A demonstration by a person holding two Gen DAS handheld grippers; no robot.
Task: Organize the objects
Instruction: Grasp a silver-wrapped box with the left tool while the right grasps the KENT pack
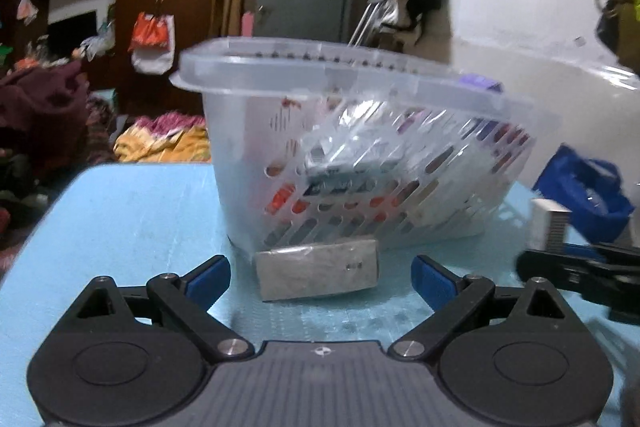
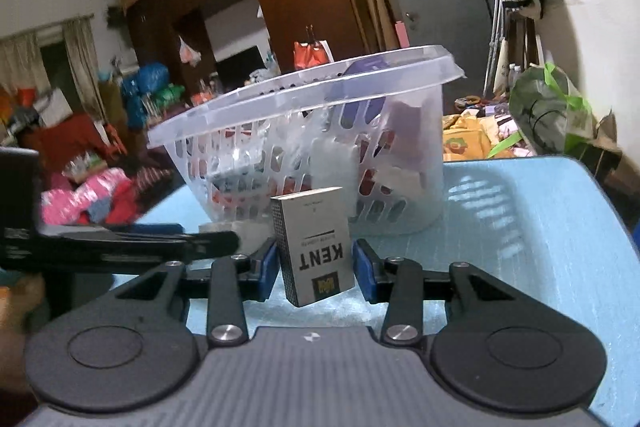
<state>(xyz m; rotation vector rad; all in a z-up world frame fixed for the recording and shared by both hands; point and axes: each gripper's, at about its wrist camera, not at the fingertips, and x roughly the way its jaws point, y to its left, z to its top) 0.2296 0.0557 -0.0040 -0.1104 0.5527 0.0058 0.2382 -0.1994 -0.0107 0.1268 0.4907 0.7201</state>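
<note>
The left claw (image 1: 322, 281) is spread wide, its blue pads well apart and touching nothing. Between and just ahead of them a grey pack (image 1: 318, 273) lies flat on the light blue worktop (image 1: 120, 219), close against the foot of the clear slotted basket (image 1: 360, 167). The basket holds assorted packets and leans, its rim tilted. Open worktop runs to the left of the basket as far as the rounded near-left edge; to the right, room is tight, with the right claw (image 1: 576, 267) reaching in and a blue bag (image 1: 580, 191) behind it.

The right claw (image 2: 314, 265) stands around an upright KENT box (image 2: 316, 247), printed upside down. The blue pads sit just beside its two sides; whether they press it or leave a sliver of gap cannot be told. The box stands directly before the basket (image 2: 304, 131). To its right the worktop (image 2: 540, 227) is free up to the curved far edge. The left claw (image 2: 160, 243) crosses from the left.
</note>
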